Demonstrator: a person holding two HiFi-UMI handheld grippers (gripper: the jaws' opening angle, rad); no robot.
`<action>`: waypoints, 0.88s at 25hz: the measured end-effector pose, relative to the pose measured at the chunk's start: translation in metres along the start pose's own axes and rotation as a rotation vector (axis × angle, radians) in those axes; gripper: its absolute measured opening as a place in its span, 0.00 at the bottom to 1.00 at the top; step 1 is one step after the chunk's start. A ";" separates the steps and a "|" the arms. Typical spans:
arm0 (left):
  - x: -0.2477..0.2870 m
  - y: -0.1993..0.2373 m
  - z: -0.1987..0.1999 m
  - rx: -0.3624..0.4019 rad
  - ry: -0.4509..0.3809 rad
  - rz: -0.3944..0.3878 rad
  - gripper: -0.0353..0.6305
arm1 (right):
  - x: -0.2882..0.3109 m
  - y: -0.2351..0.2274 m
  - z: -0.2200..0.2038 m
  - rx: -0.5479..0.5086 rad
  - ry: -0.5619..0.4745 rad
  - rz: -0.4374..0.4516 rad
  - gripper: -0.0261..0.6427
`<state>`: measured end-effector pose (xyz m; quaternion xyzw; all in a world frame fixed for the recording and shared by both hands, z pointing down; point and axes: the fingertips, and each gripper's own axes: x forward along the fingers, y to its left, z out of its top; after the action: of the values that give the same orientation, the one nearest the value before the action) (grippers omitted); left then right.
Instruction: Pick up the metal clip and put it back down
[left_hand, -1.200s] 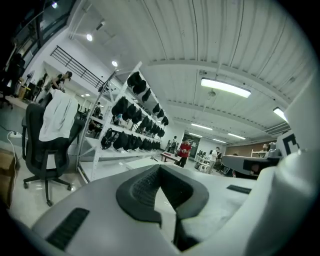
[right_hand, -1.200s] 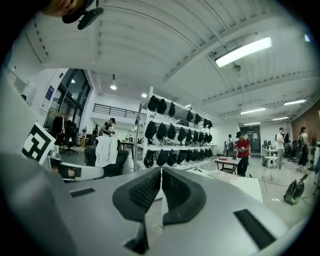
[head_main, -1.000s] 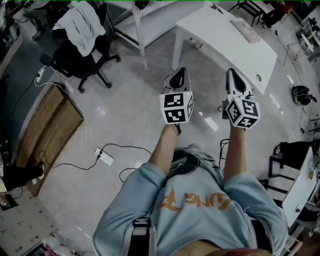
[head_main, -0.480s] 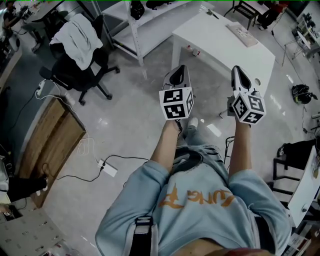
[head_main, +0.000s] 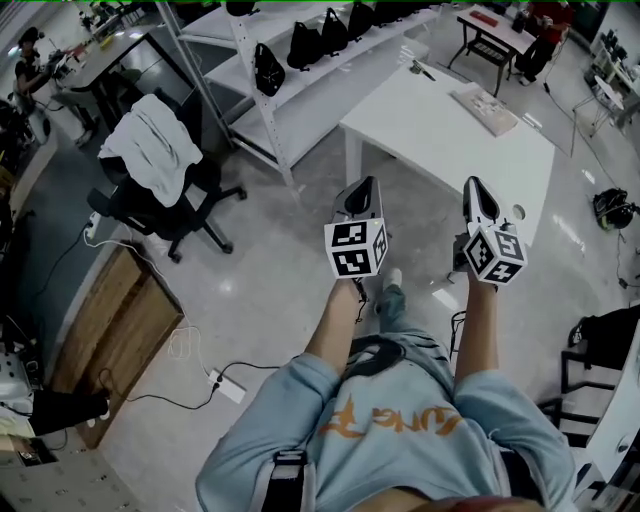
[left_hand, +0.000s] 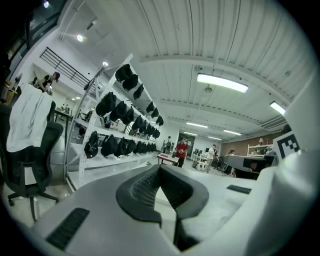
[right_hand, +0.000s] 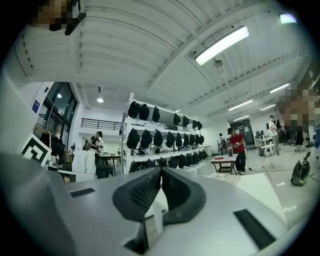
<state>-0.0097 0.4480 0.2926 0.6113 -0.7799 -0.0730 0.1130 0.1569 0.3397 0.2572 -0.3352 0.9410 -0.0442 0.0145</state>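
Carried closer to white table (head_main: 430, 130): left tongs (head_main: 365, 185), right tongs (head_main: 473, 185); more shelving (head_main: 290, 105) visible.

I read the left tool (head_main: 365, 188) and right tool (head_main: 478, 188) as matt grey plastic, with black ribbed pads (right_hand: 145, 192). The floor (head_main: 270, 290) is polished and glossy. The desk (head_main: 440, 140) looks smooth, matt white. White cloth (head_main: 150, 150) drapes the chair (head_main: 190, 200). The board (head_main: 110, 320) shows wood grain.

A white rectangular bench (head_main: 440, 140) fills the upper right of the head view; a pale flat rectangular board (head_main: 485, 110) lies near its far edge. At upper centre, white metal shelves (head_main: 315, 92) carry black bags (head_main: 268, 70).
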 end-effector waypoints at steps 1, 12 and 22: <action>0.012 -0.002 0.000 0.002 0.004 -0.005 0.07 | 0.009 -0.009 0.000 0.005 0.002 -0.005 0.09; 0.155 0.003 -0.015 -0.023 0.083 0.019 0.07 | 0.127 -0.094 -0.023 0.066 0.085 -0.015 0.09; 0.287 -0.001 -0.012 0.035 0.150 0.029 0.07 | 0.238 -0.157 -0.032 0.118 0.115 0.011 0.09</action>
<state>-0.0706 0.1693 0.3284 0.6054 -0.7793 -0.0118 0.1614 0.0696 0.0699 0.3046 -0.3256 0.9378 -0.1187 -0.0194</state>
